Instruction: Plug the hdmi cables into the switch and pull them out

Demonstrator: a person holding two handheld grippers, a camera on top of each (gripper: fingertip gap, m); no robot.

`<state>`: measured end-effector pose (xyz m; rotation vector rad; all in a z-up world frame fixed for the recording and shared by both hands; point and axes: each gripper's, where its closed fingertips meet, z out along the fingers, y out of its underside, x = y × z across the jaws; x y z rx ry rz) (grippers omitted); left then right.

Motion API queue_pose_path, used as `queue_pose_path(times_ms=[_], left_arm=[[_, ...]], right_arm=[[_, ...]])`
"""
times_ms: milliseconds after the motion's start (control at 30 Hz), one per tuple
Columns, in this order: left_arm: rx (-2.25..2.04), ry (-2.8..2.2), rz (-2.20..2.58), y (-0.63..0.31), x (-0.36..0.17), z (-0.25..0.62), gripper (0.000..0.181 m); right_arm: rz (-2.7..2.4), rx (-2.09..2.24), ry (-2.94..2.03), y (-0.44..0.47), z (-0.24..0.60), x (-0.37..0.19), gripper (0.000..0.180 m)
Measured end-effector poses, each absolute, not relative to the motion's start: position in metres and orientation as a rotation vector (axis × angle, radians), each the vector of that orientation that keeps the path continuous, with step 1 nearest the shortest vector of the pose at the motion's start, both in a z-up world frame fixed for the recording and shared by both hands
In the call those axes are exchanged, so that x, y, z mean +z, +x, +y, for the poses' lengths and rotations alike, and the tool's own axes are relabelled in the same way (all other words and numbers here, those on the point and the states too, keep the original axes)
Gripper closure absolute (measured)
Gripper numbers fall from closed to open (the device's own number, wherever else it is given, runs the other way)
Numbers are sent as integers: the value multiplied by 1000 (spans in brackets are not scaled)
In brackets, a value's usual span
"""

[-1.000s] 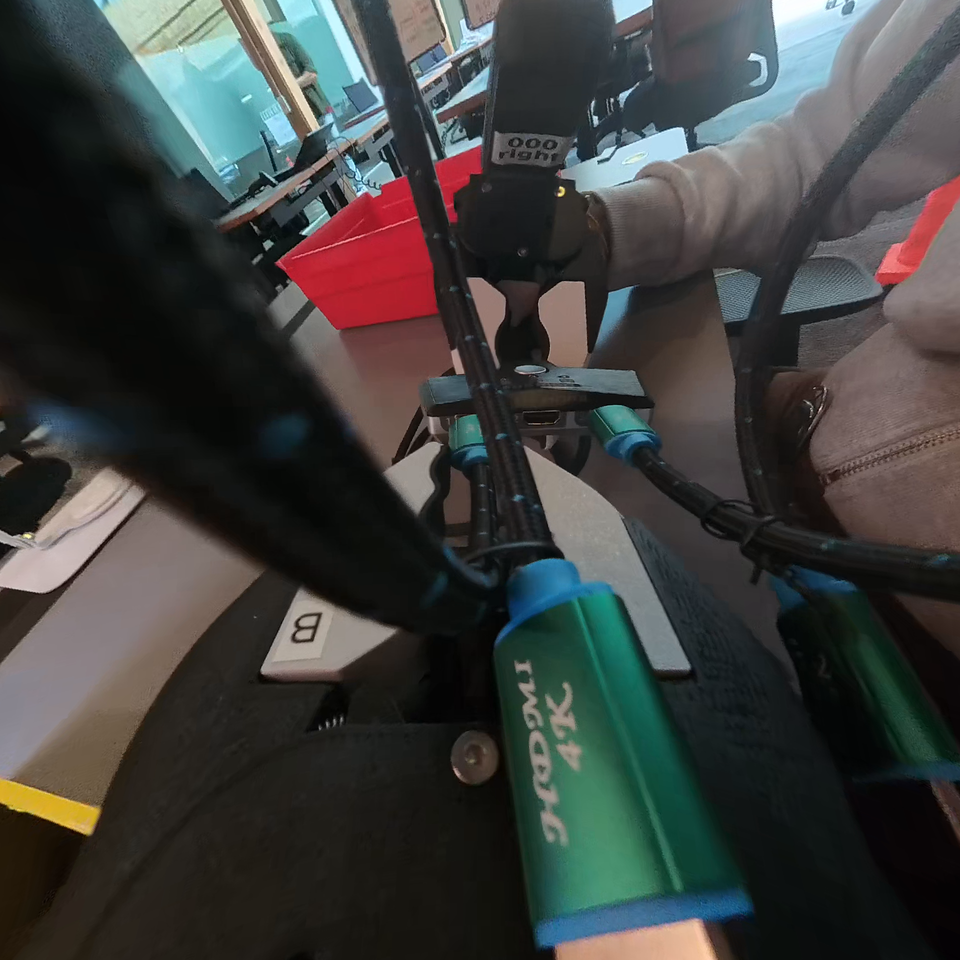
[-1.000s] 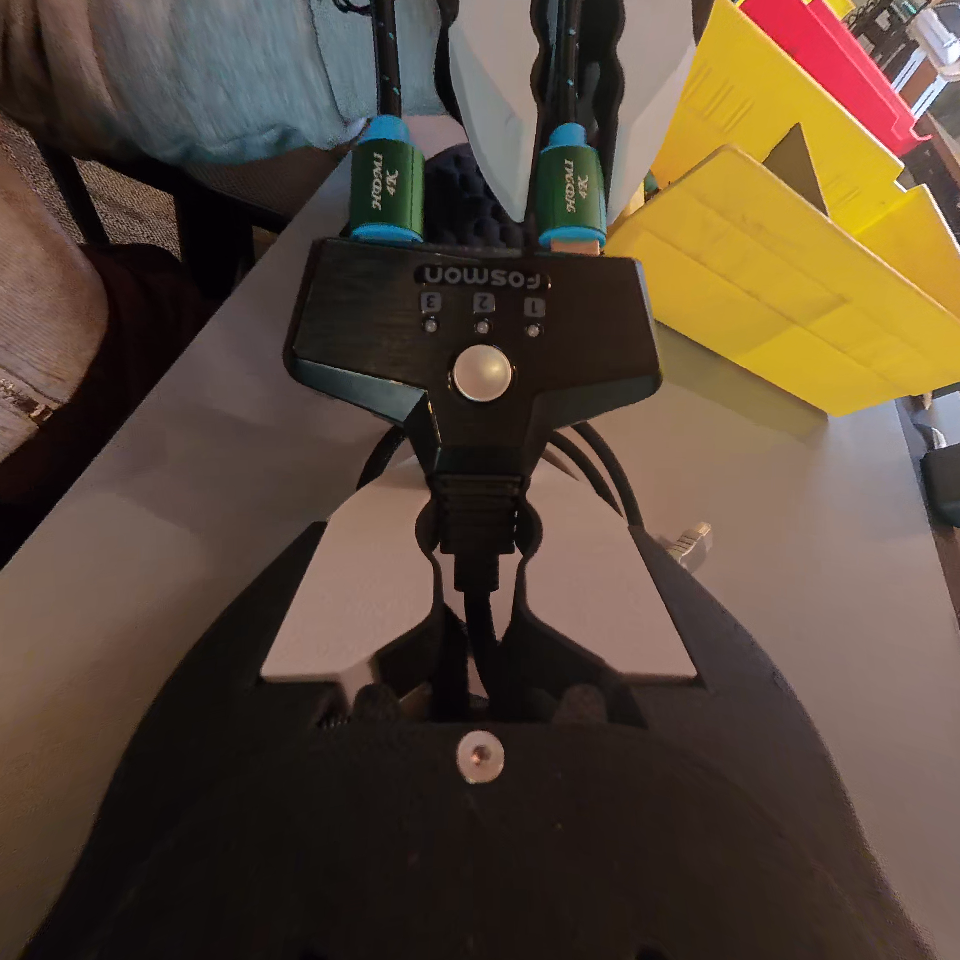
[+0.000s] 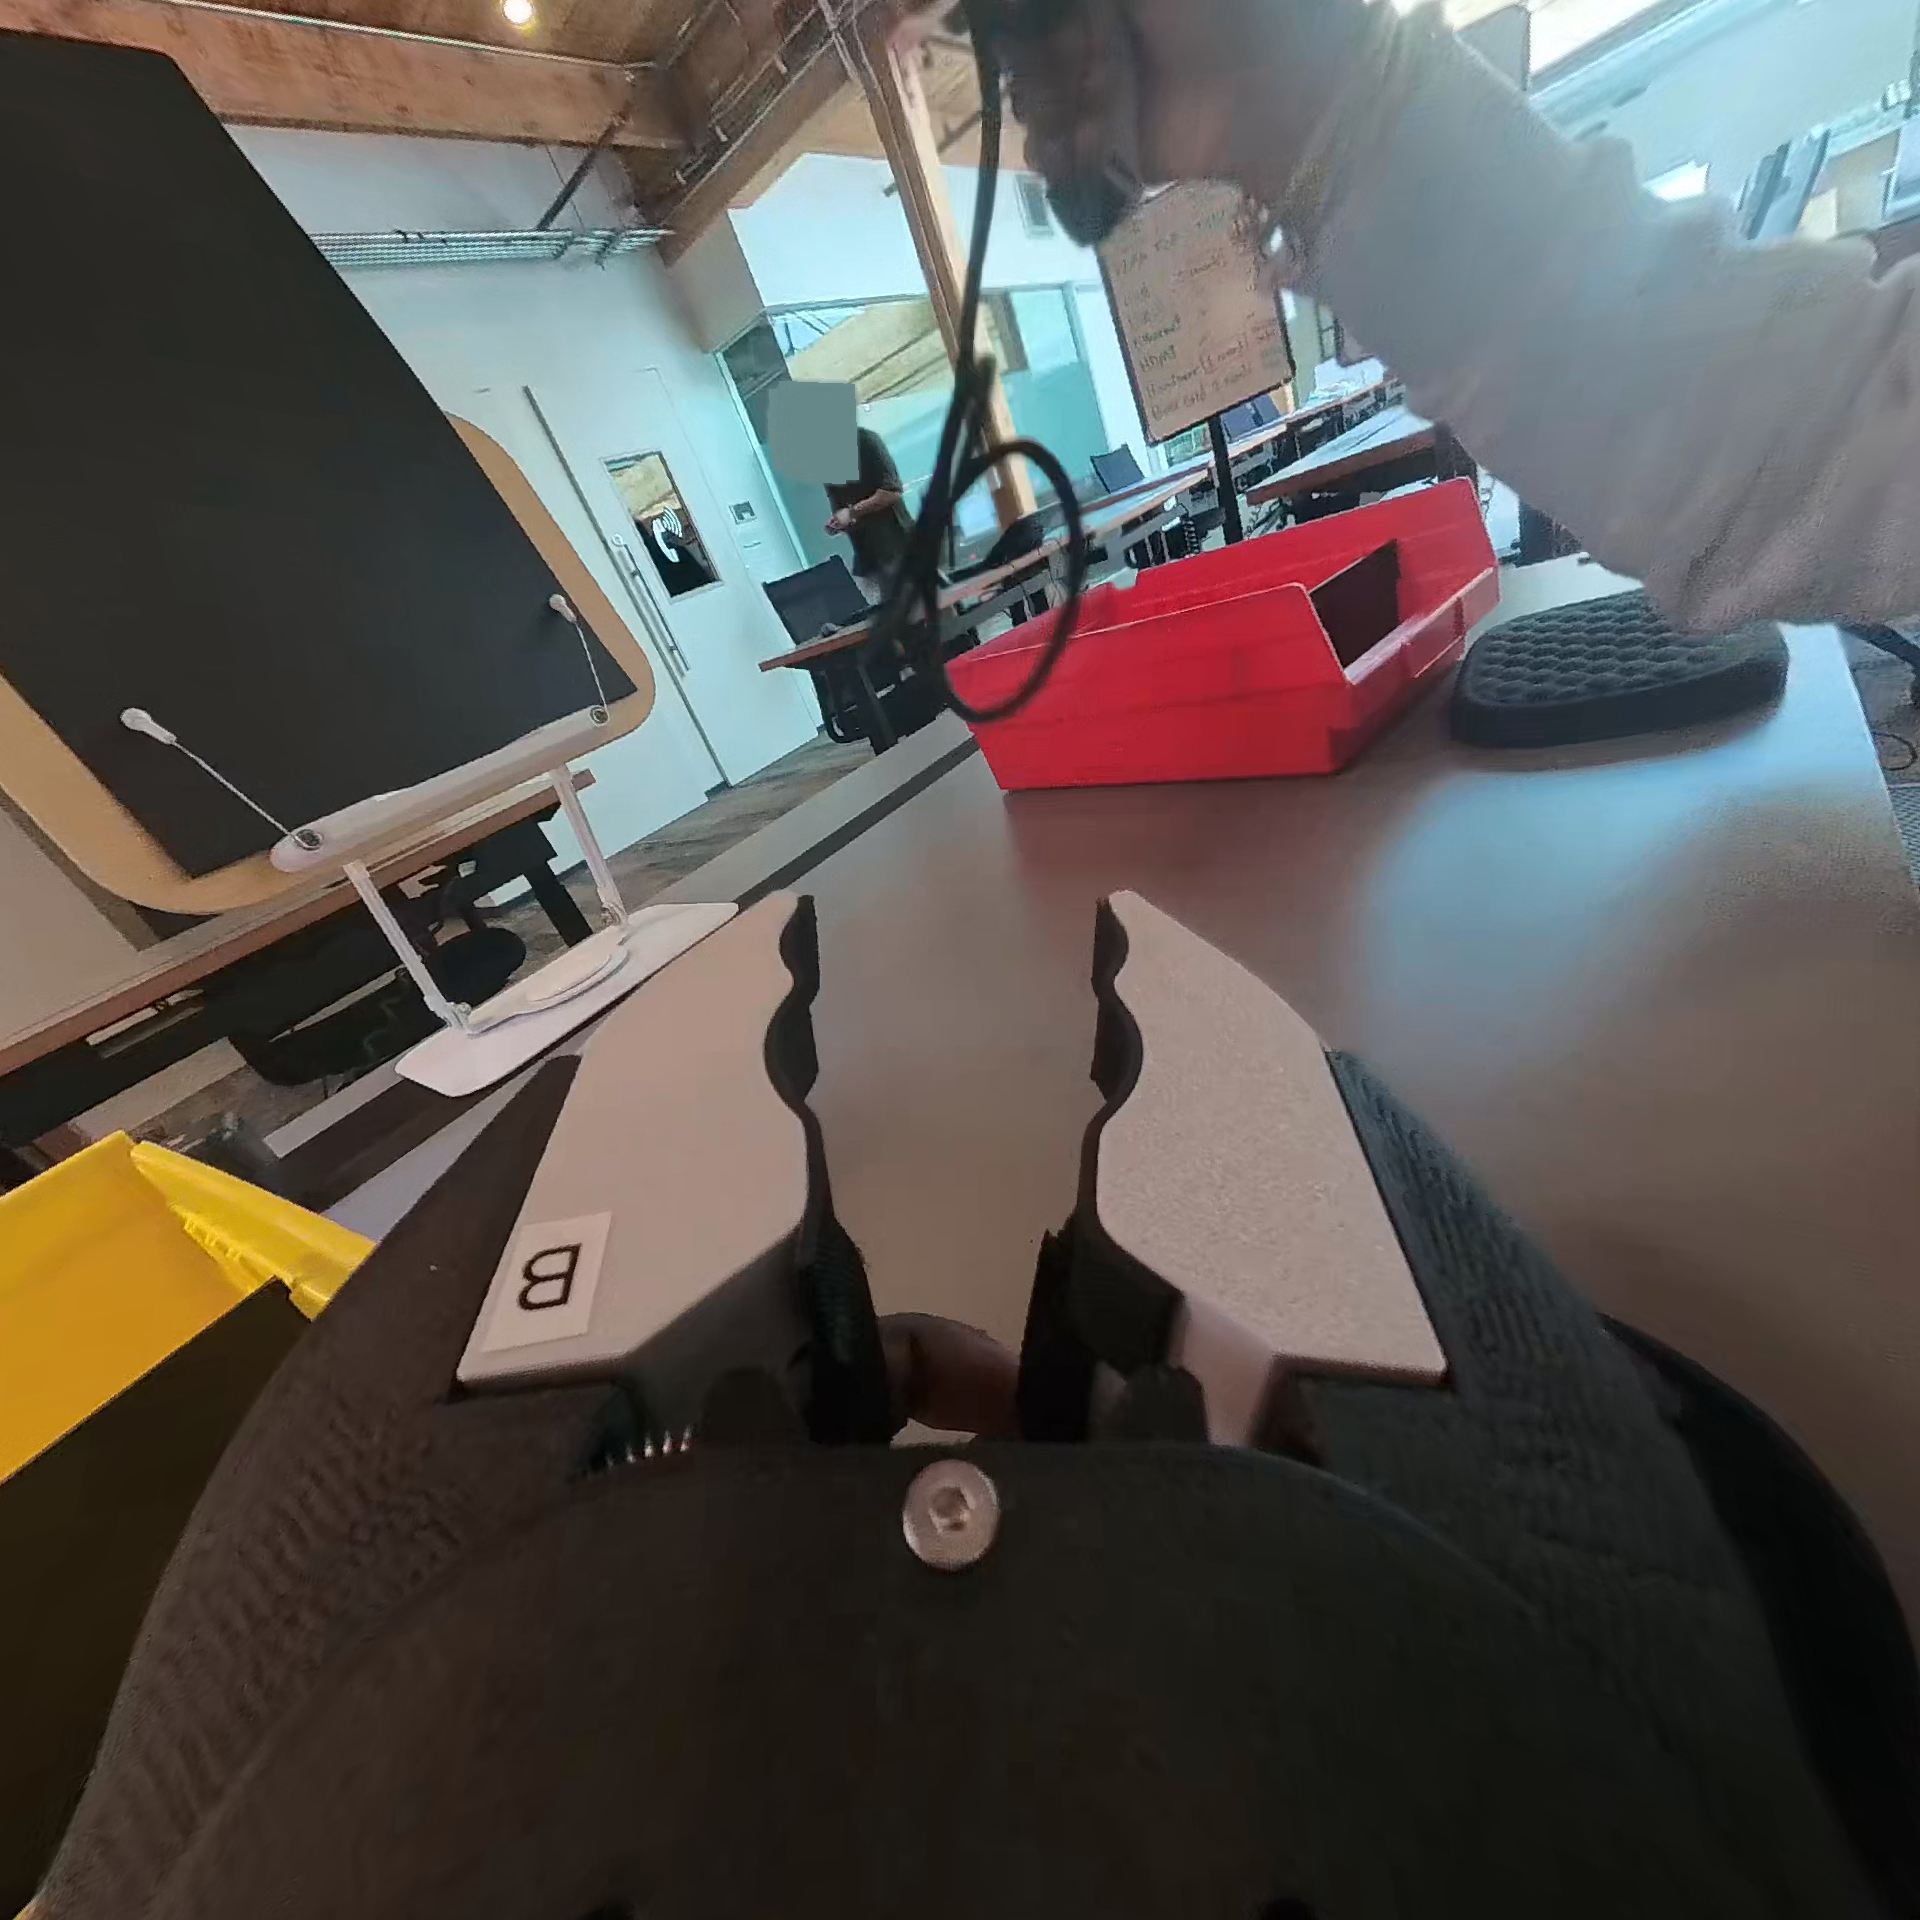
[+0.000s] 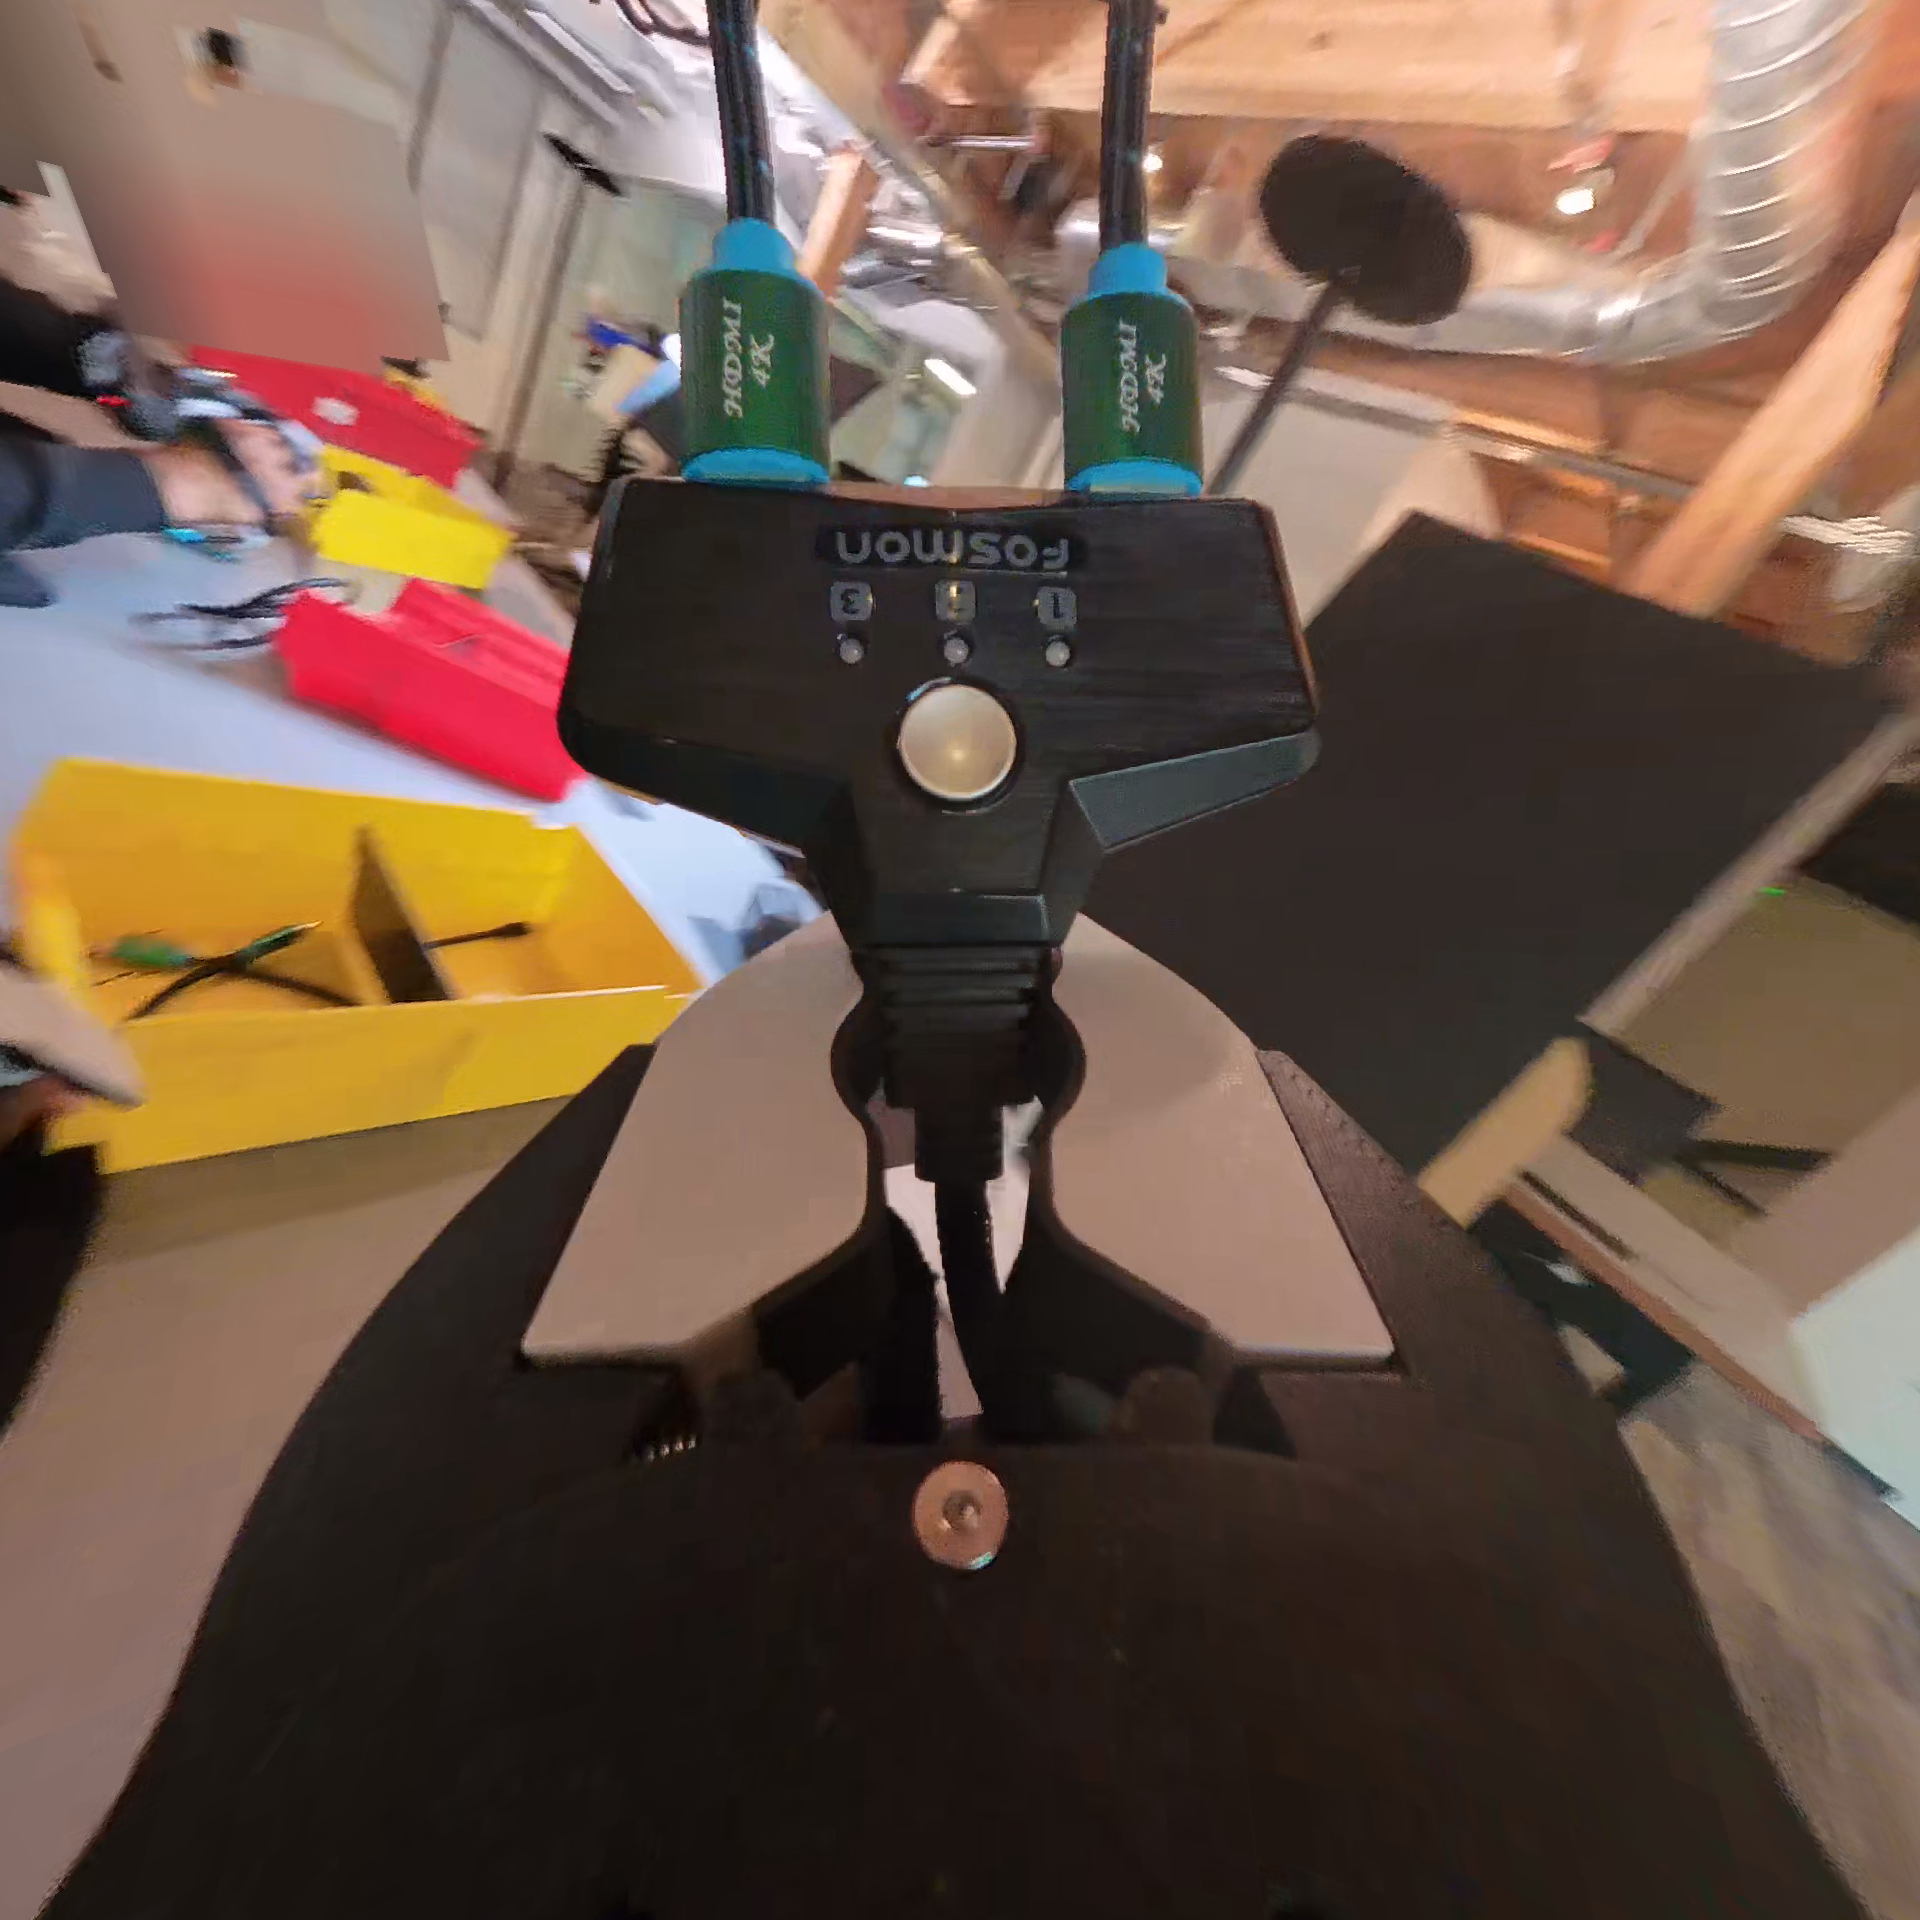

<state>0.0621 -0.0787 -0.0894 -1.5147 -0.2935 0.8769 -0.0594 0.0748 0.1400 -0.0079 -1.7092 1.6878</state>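
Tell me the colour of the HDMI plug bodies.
Green HDMI plug bodies with blue ends, clearest in the right wrist view.

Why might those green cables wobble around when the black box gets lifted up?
The cables look braided and bendy, so they would probably swing. Their green plugs sit deep in the switch, likely staying put. The right claw pinches only the switch's narrow neck, so it might twist.

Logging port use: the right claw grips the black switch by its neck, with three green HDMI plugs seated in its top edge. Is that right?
Not quite: the right wrist view shows two green HDMI plugs, not three. The right claw does grip the black switch by its neck.
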Motion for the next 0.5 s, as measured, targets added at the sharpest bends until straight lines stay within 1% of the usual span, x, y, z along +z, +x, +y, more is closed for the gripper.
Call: queue_pose_path(times_ms=[133, 233, 367, 500], left_arm=[[878, -1507, -290, 63, -88, -79, 132], [879, -1514, -289, 62, -89, -79, 133], [884, -1530, -286, 62, -91, -78, 133], [889, -1545, -278, 61, -93, -76, 134]], right_arm=[[-1574, 1602, -149, -93, 135, 182, 155], [-1467, 1482, -301, -116, 191, 187, 155], [-1387, 1435, -466, -132, 250, 161, 155], [-1344, 1394, -579, -148, 294, 108, 155]])
